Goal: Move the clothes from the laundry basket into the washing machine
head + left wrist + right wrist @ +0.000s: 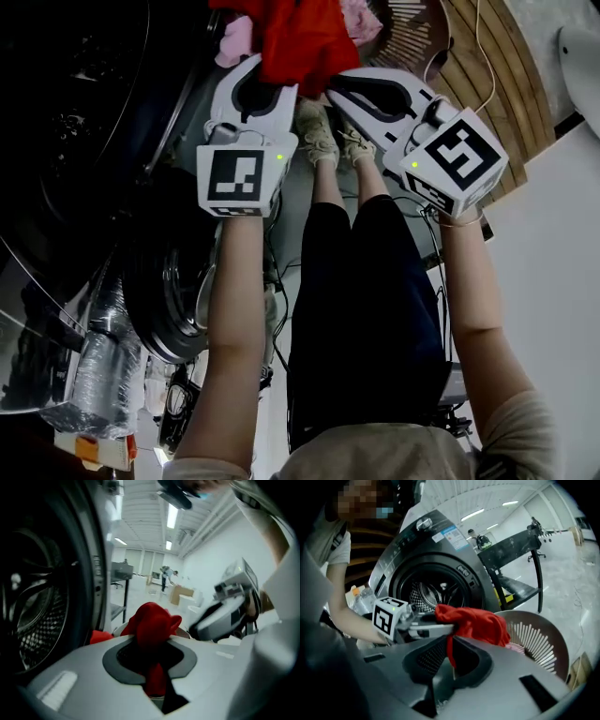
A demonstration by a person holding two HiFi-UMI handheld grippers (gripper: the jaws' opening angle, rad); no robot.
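Two grips on one piece here: your left gripper [154, 663] is clamped on a fat fold of the red garment [152, 625], and your right gripper [451, 656] is pinched shut on a thin strip of the same cloth. So both sets of jaws are closed on fabric, with nothing released. The garment hangs bunched in the air between the two tips, just above the near rim of the laundry basket [543, 644] on the right. The washing machine [440, 541] sits close by on the left with its drum [423, 595] open and facing you. The garment isn't inside yet, and there's a pink cloth [519, 647] down in the basket, so I'd say you're partway through the load at best. Handling-wise this thing looks light and totally floppy, so it'll drape, swing and trail wherever you carry it. The left hold on the thick wad looks solid. The right one seems to have only a narrow edge, which I'd guess could slip out if the two hands pull apart. Keep them close together and watch for loose corners catching on the basket slats. For whatever's next, go for a bunched middle, not a hem.
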